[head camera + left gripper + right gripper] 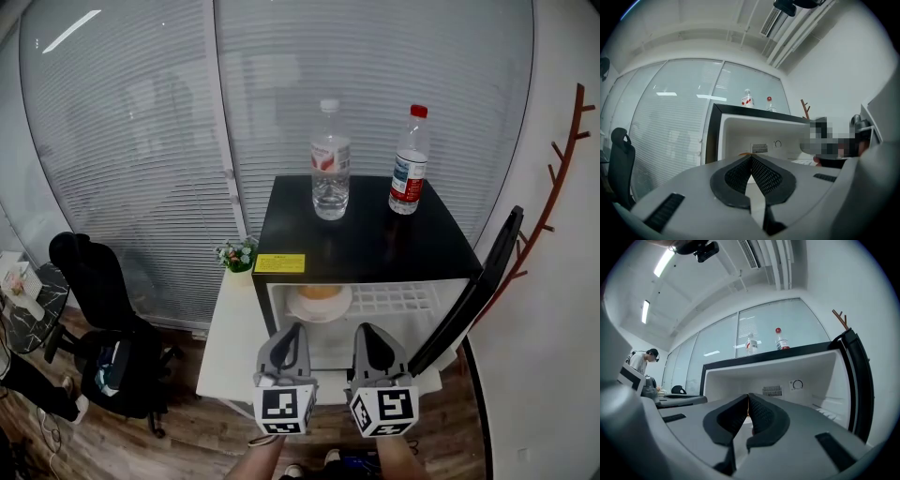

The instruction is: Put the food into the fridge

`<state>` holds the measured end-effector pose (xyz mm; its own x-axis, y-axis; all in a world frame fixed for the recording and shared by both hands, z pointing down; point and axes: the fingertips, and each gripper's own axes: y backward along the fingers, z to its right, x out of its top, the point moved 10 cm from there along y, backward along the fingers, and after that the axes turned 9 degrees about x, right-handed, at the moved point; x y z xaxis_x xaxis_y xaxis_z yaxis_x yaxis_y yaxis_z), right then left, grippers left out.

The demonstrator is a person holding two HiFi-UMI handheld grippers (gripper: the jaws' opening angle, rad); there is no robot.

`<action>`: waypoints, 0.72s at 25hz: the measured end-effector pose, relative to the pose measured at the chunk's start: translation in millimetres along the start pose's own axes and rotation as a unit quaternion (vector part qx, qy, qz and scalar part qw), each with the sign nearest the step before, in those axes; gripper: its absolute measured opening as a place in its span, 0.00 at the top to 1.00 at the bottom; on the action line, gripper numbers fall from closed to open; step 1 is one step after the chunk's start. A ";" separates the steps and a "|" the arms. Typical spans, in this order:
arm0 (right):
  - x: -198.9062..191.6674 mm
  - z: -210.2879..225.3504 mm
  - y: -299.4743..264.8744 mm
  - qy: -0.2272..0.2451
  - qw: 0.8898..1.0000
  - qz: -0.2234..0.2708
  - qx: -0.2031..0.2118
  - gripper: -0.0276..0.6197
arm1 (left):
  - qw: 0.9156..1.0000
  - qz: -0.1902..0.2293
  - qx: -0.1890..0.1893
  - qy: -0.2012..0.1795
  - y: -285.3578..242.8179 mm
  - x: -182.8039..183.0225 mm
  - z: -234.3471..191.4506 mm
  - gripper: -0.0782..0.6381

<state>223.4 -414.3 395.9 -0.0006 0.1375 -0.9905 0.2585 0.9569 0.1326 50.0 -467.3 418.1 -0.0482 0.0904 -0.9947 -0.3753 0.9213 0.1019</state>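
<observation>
A: Orange-tan round food [320, 292], where is it from the claws?
B: On a white plate [302, 310] inside the black mini fridge [366, 239], just beyond the left gripper [292, 328]. The right gripper [367, 328] is alongside. Both are pinched closed and empty.
A: Around it?
B: The black fridge door [478, 286] hangs open at the right, and two clear plastic bottles [330, 173] stand on top.

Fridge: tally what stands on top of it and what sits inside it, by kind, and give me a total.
Bottles: 2, the white-capped bottle and the red-capped bottle, both on top
Plate of food: 1, inside
Total: 3
</observation>
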 end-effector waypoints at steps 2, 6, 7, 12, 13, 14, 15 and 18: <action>0.6 0.9 0.0 -0.002 1.000 0.002 -0.001 0.91 | 1.000 0.000 0.000 0.000 -0.2 0.1 1.0 0.85; 0.6 2.5 0.1 -0.003 1.000 0.008 0.002 0.91 | 1.000 0.002 -0.002 -0.003 -0.4 1.3 1.8 0.85; 0.3 2.7 0.0 -0.002 1.000 0.009 0.003 0.91 | 1.000 0.004 -0.003 -0.004 -0.6 2.4 1.9 0.85; 0.5 2.5 -0.6 -0.001 1.000 0.009 0.002 0.91 | 1.000 0.006 -0.002 -0.004 -0.5 3.3 1.3 0.85; 0.5 2.3 -0.7 0.001 1.000 0.009 0.003 0.91 | 1.000 0.007 -0.002 -0.004 -0.4 3.4 1.1 0.85; 0.7 1.9 -0.8 0.003 1.000 0.009 0.003 0.91 | 1.000 0.007 -0.002 -0.004 -0.1 4.2 1.0 0.85; 1.1 1.6 -1.0 0.004 1.000 0.007 0.003 0.91 | 1.000 0.008 -0.002 -0.004 0.1 5.4 1.0 0.85; 3.3 1.2 -1.9 0.004 1.000 0.002 -0.001 0.91 | 1.000 0.008 -0.003 -0.005 -0.5 7.2 1.1 0.85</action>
<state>224.0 -416.1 392.3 -0.0069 0.1432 -0.9897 0.2567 0.9568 0.1367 50.9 -466.7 410.9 -0.0450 0.1091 -0.9930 -0.3797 0.9176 0.1180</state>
